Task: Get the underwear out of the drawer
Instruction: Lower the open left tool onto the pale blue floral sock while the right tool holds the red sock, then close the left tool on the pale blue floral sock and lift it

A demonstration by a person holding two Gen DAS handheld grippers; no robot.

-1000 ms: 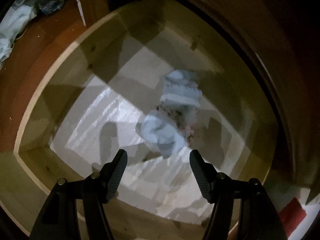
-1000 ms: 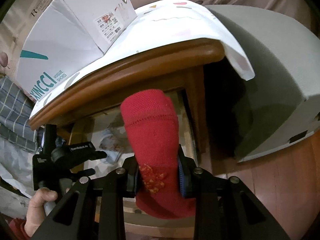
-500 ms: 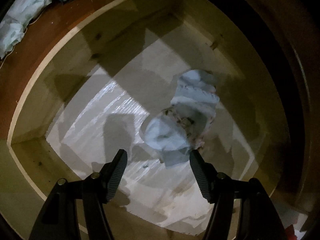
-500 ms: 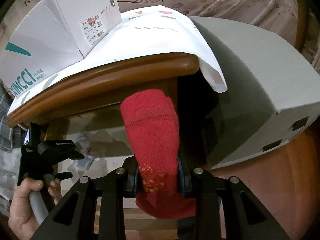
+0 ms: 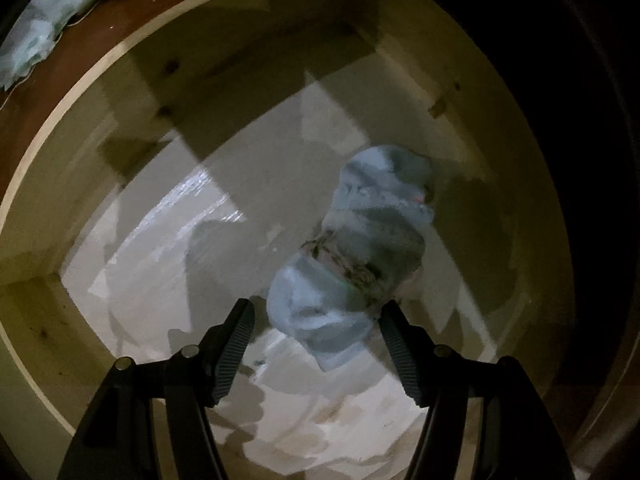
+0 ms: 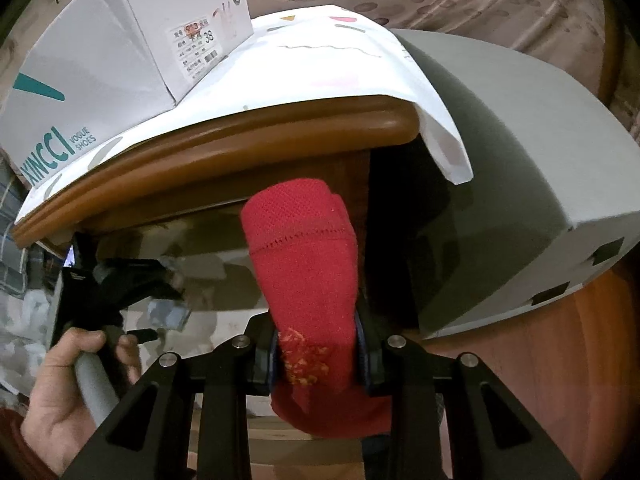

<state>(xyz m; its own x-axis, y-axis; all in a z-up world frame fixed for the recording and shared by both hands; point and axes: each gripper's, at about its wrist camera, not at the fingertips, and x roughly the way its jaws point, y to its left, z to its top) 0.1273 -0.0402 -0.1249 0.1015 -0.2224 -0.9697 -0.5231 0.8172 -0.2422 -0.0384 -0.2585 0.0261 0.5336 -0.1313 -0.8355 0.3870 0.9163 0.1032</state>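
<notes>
My left gripper [image 5: 316, 344] points down into the open drawer [image 5: 100, 80], jaws standing wide with nothing pinched. A pale blue bundle of underwear [image 5: 360, 256] lies on the white liner [image 5: 160, 280], its near end just between my fingertips; I can't tell if the right pad touches it. Picture dim and smeared, so the patterned band across the bundle is hard to read. My right gripper [image 6: 316, 354] is clamped on a red sock [image 6: 308, 276], lower end cut off behind the jaws. A hand [image 6: 68, 380] grips the other handle. Shoe box [image 6: 100, 64] sits on the cabinet top [image 6: 240, 140]
</notes>
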